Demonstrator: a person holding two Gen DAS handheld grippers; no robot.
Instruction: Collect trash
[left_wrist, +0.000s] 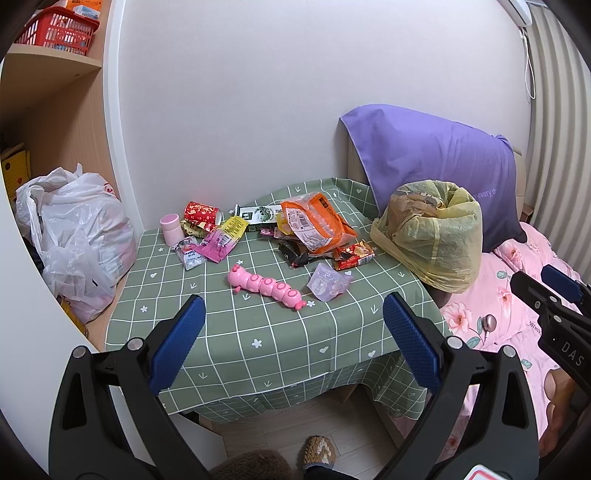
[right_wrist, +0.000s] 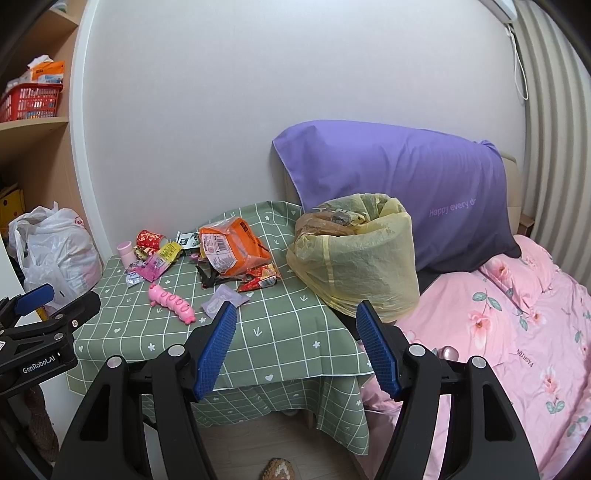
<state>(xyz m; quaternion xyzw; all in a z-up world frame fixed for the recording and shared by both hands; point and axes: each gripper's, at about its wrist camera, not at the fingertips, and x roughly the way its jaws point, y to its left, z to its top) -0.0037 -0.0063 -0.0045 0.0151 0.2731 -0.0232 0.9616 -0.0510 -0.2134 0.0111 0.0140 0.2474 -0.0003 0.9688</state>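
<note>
Blue ribbed pads of the left hand-held gripper (left_wrist: 293, 343) are seen nearest the lens, spread wide with nothing between them; the right hand-held gripper (right_wrist: 295, 349) is likewise held open and empty, short of the near edge of the worktop (right_wrist: 288, 354), which is covered by a green checked cloth.

Places are given from the yellow-lined trash bin (left_wrist: 432, 236) standing at the worktop's right edge, against the bed. Farthest left of the bin, off the worktop, a white plastic bag (left_wrist: 74, 236) is slumped on a low shelf. Next, a small pink cylindrical cup (left_wrist: 171, 229) is set near the wall, with a red printed paper cup (left_wrist: 201, 213) tipped on its side just beside it and yellow and magenta foil sachets (left_wrist: 223, 240) strewn around. A pink segmented plastic caterpillar toy (left_wrist: 266, 286) is laid well left of the bin, toward the near edge. A crumpled orange snack bag (left_wrist: 314, 225) is heaped nearer the bin, a clear lilac blister wrapper (left_wrist: 327, 282) in front of it, and a small red snack packet (left_wrist: 352, 254) just beside the bin's base.

Several slips may be expected. The toy and the pink cup could be mistaken for trash. Thin foil lying flat may be missed by the pads, or the cloth pinched and dragged with it, so that the litter is shifted. The bin, already heaped and set at the worktop's edge, could be knocked toward the bed.
</note>
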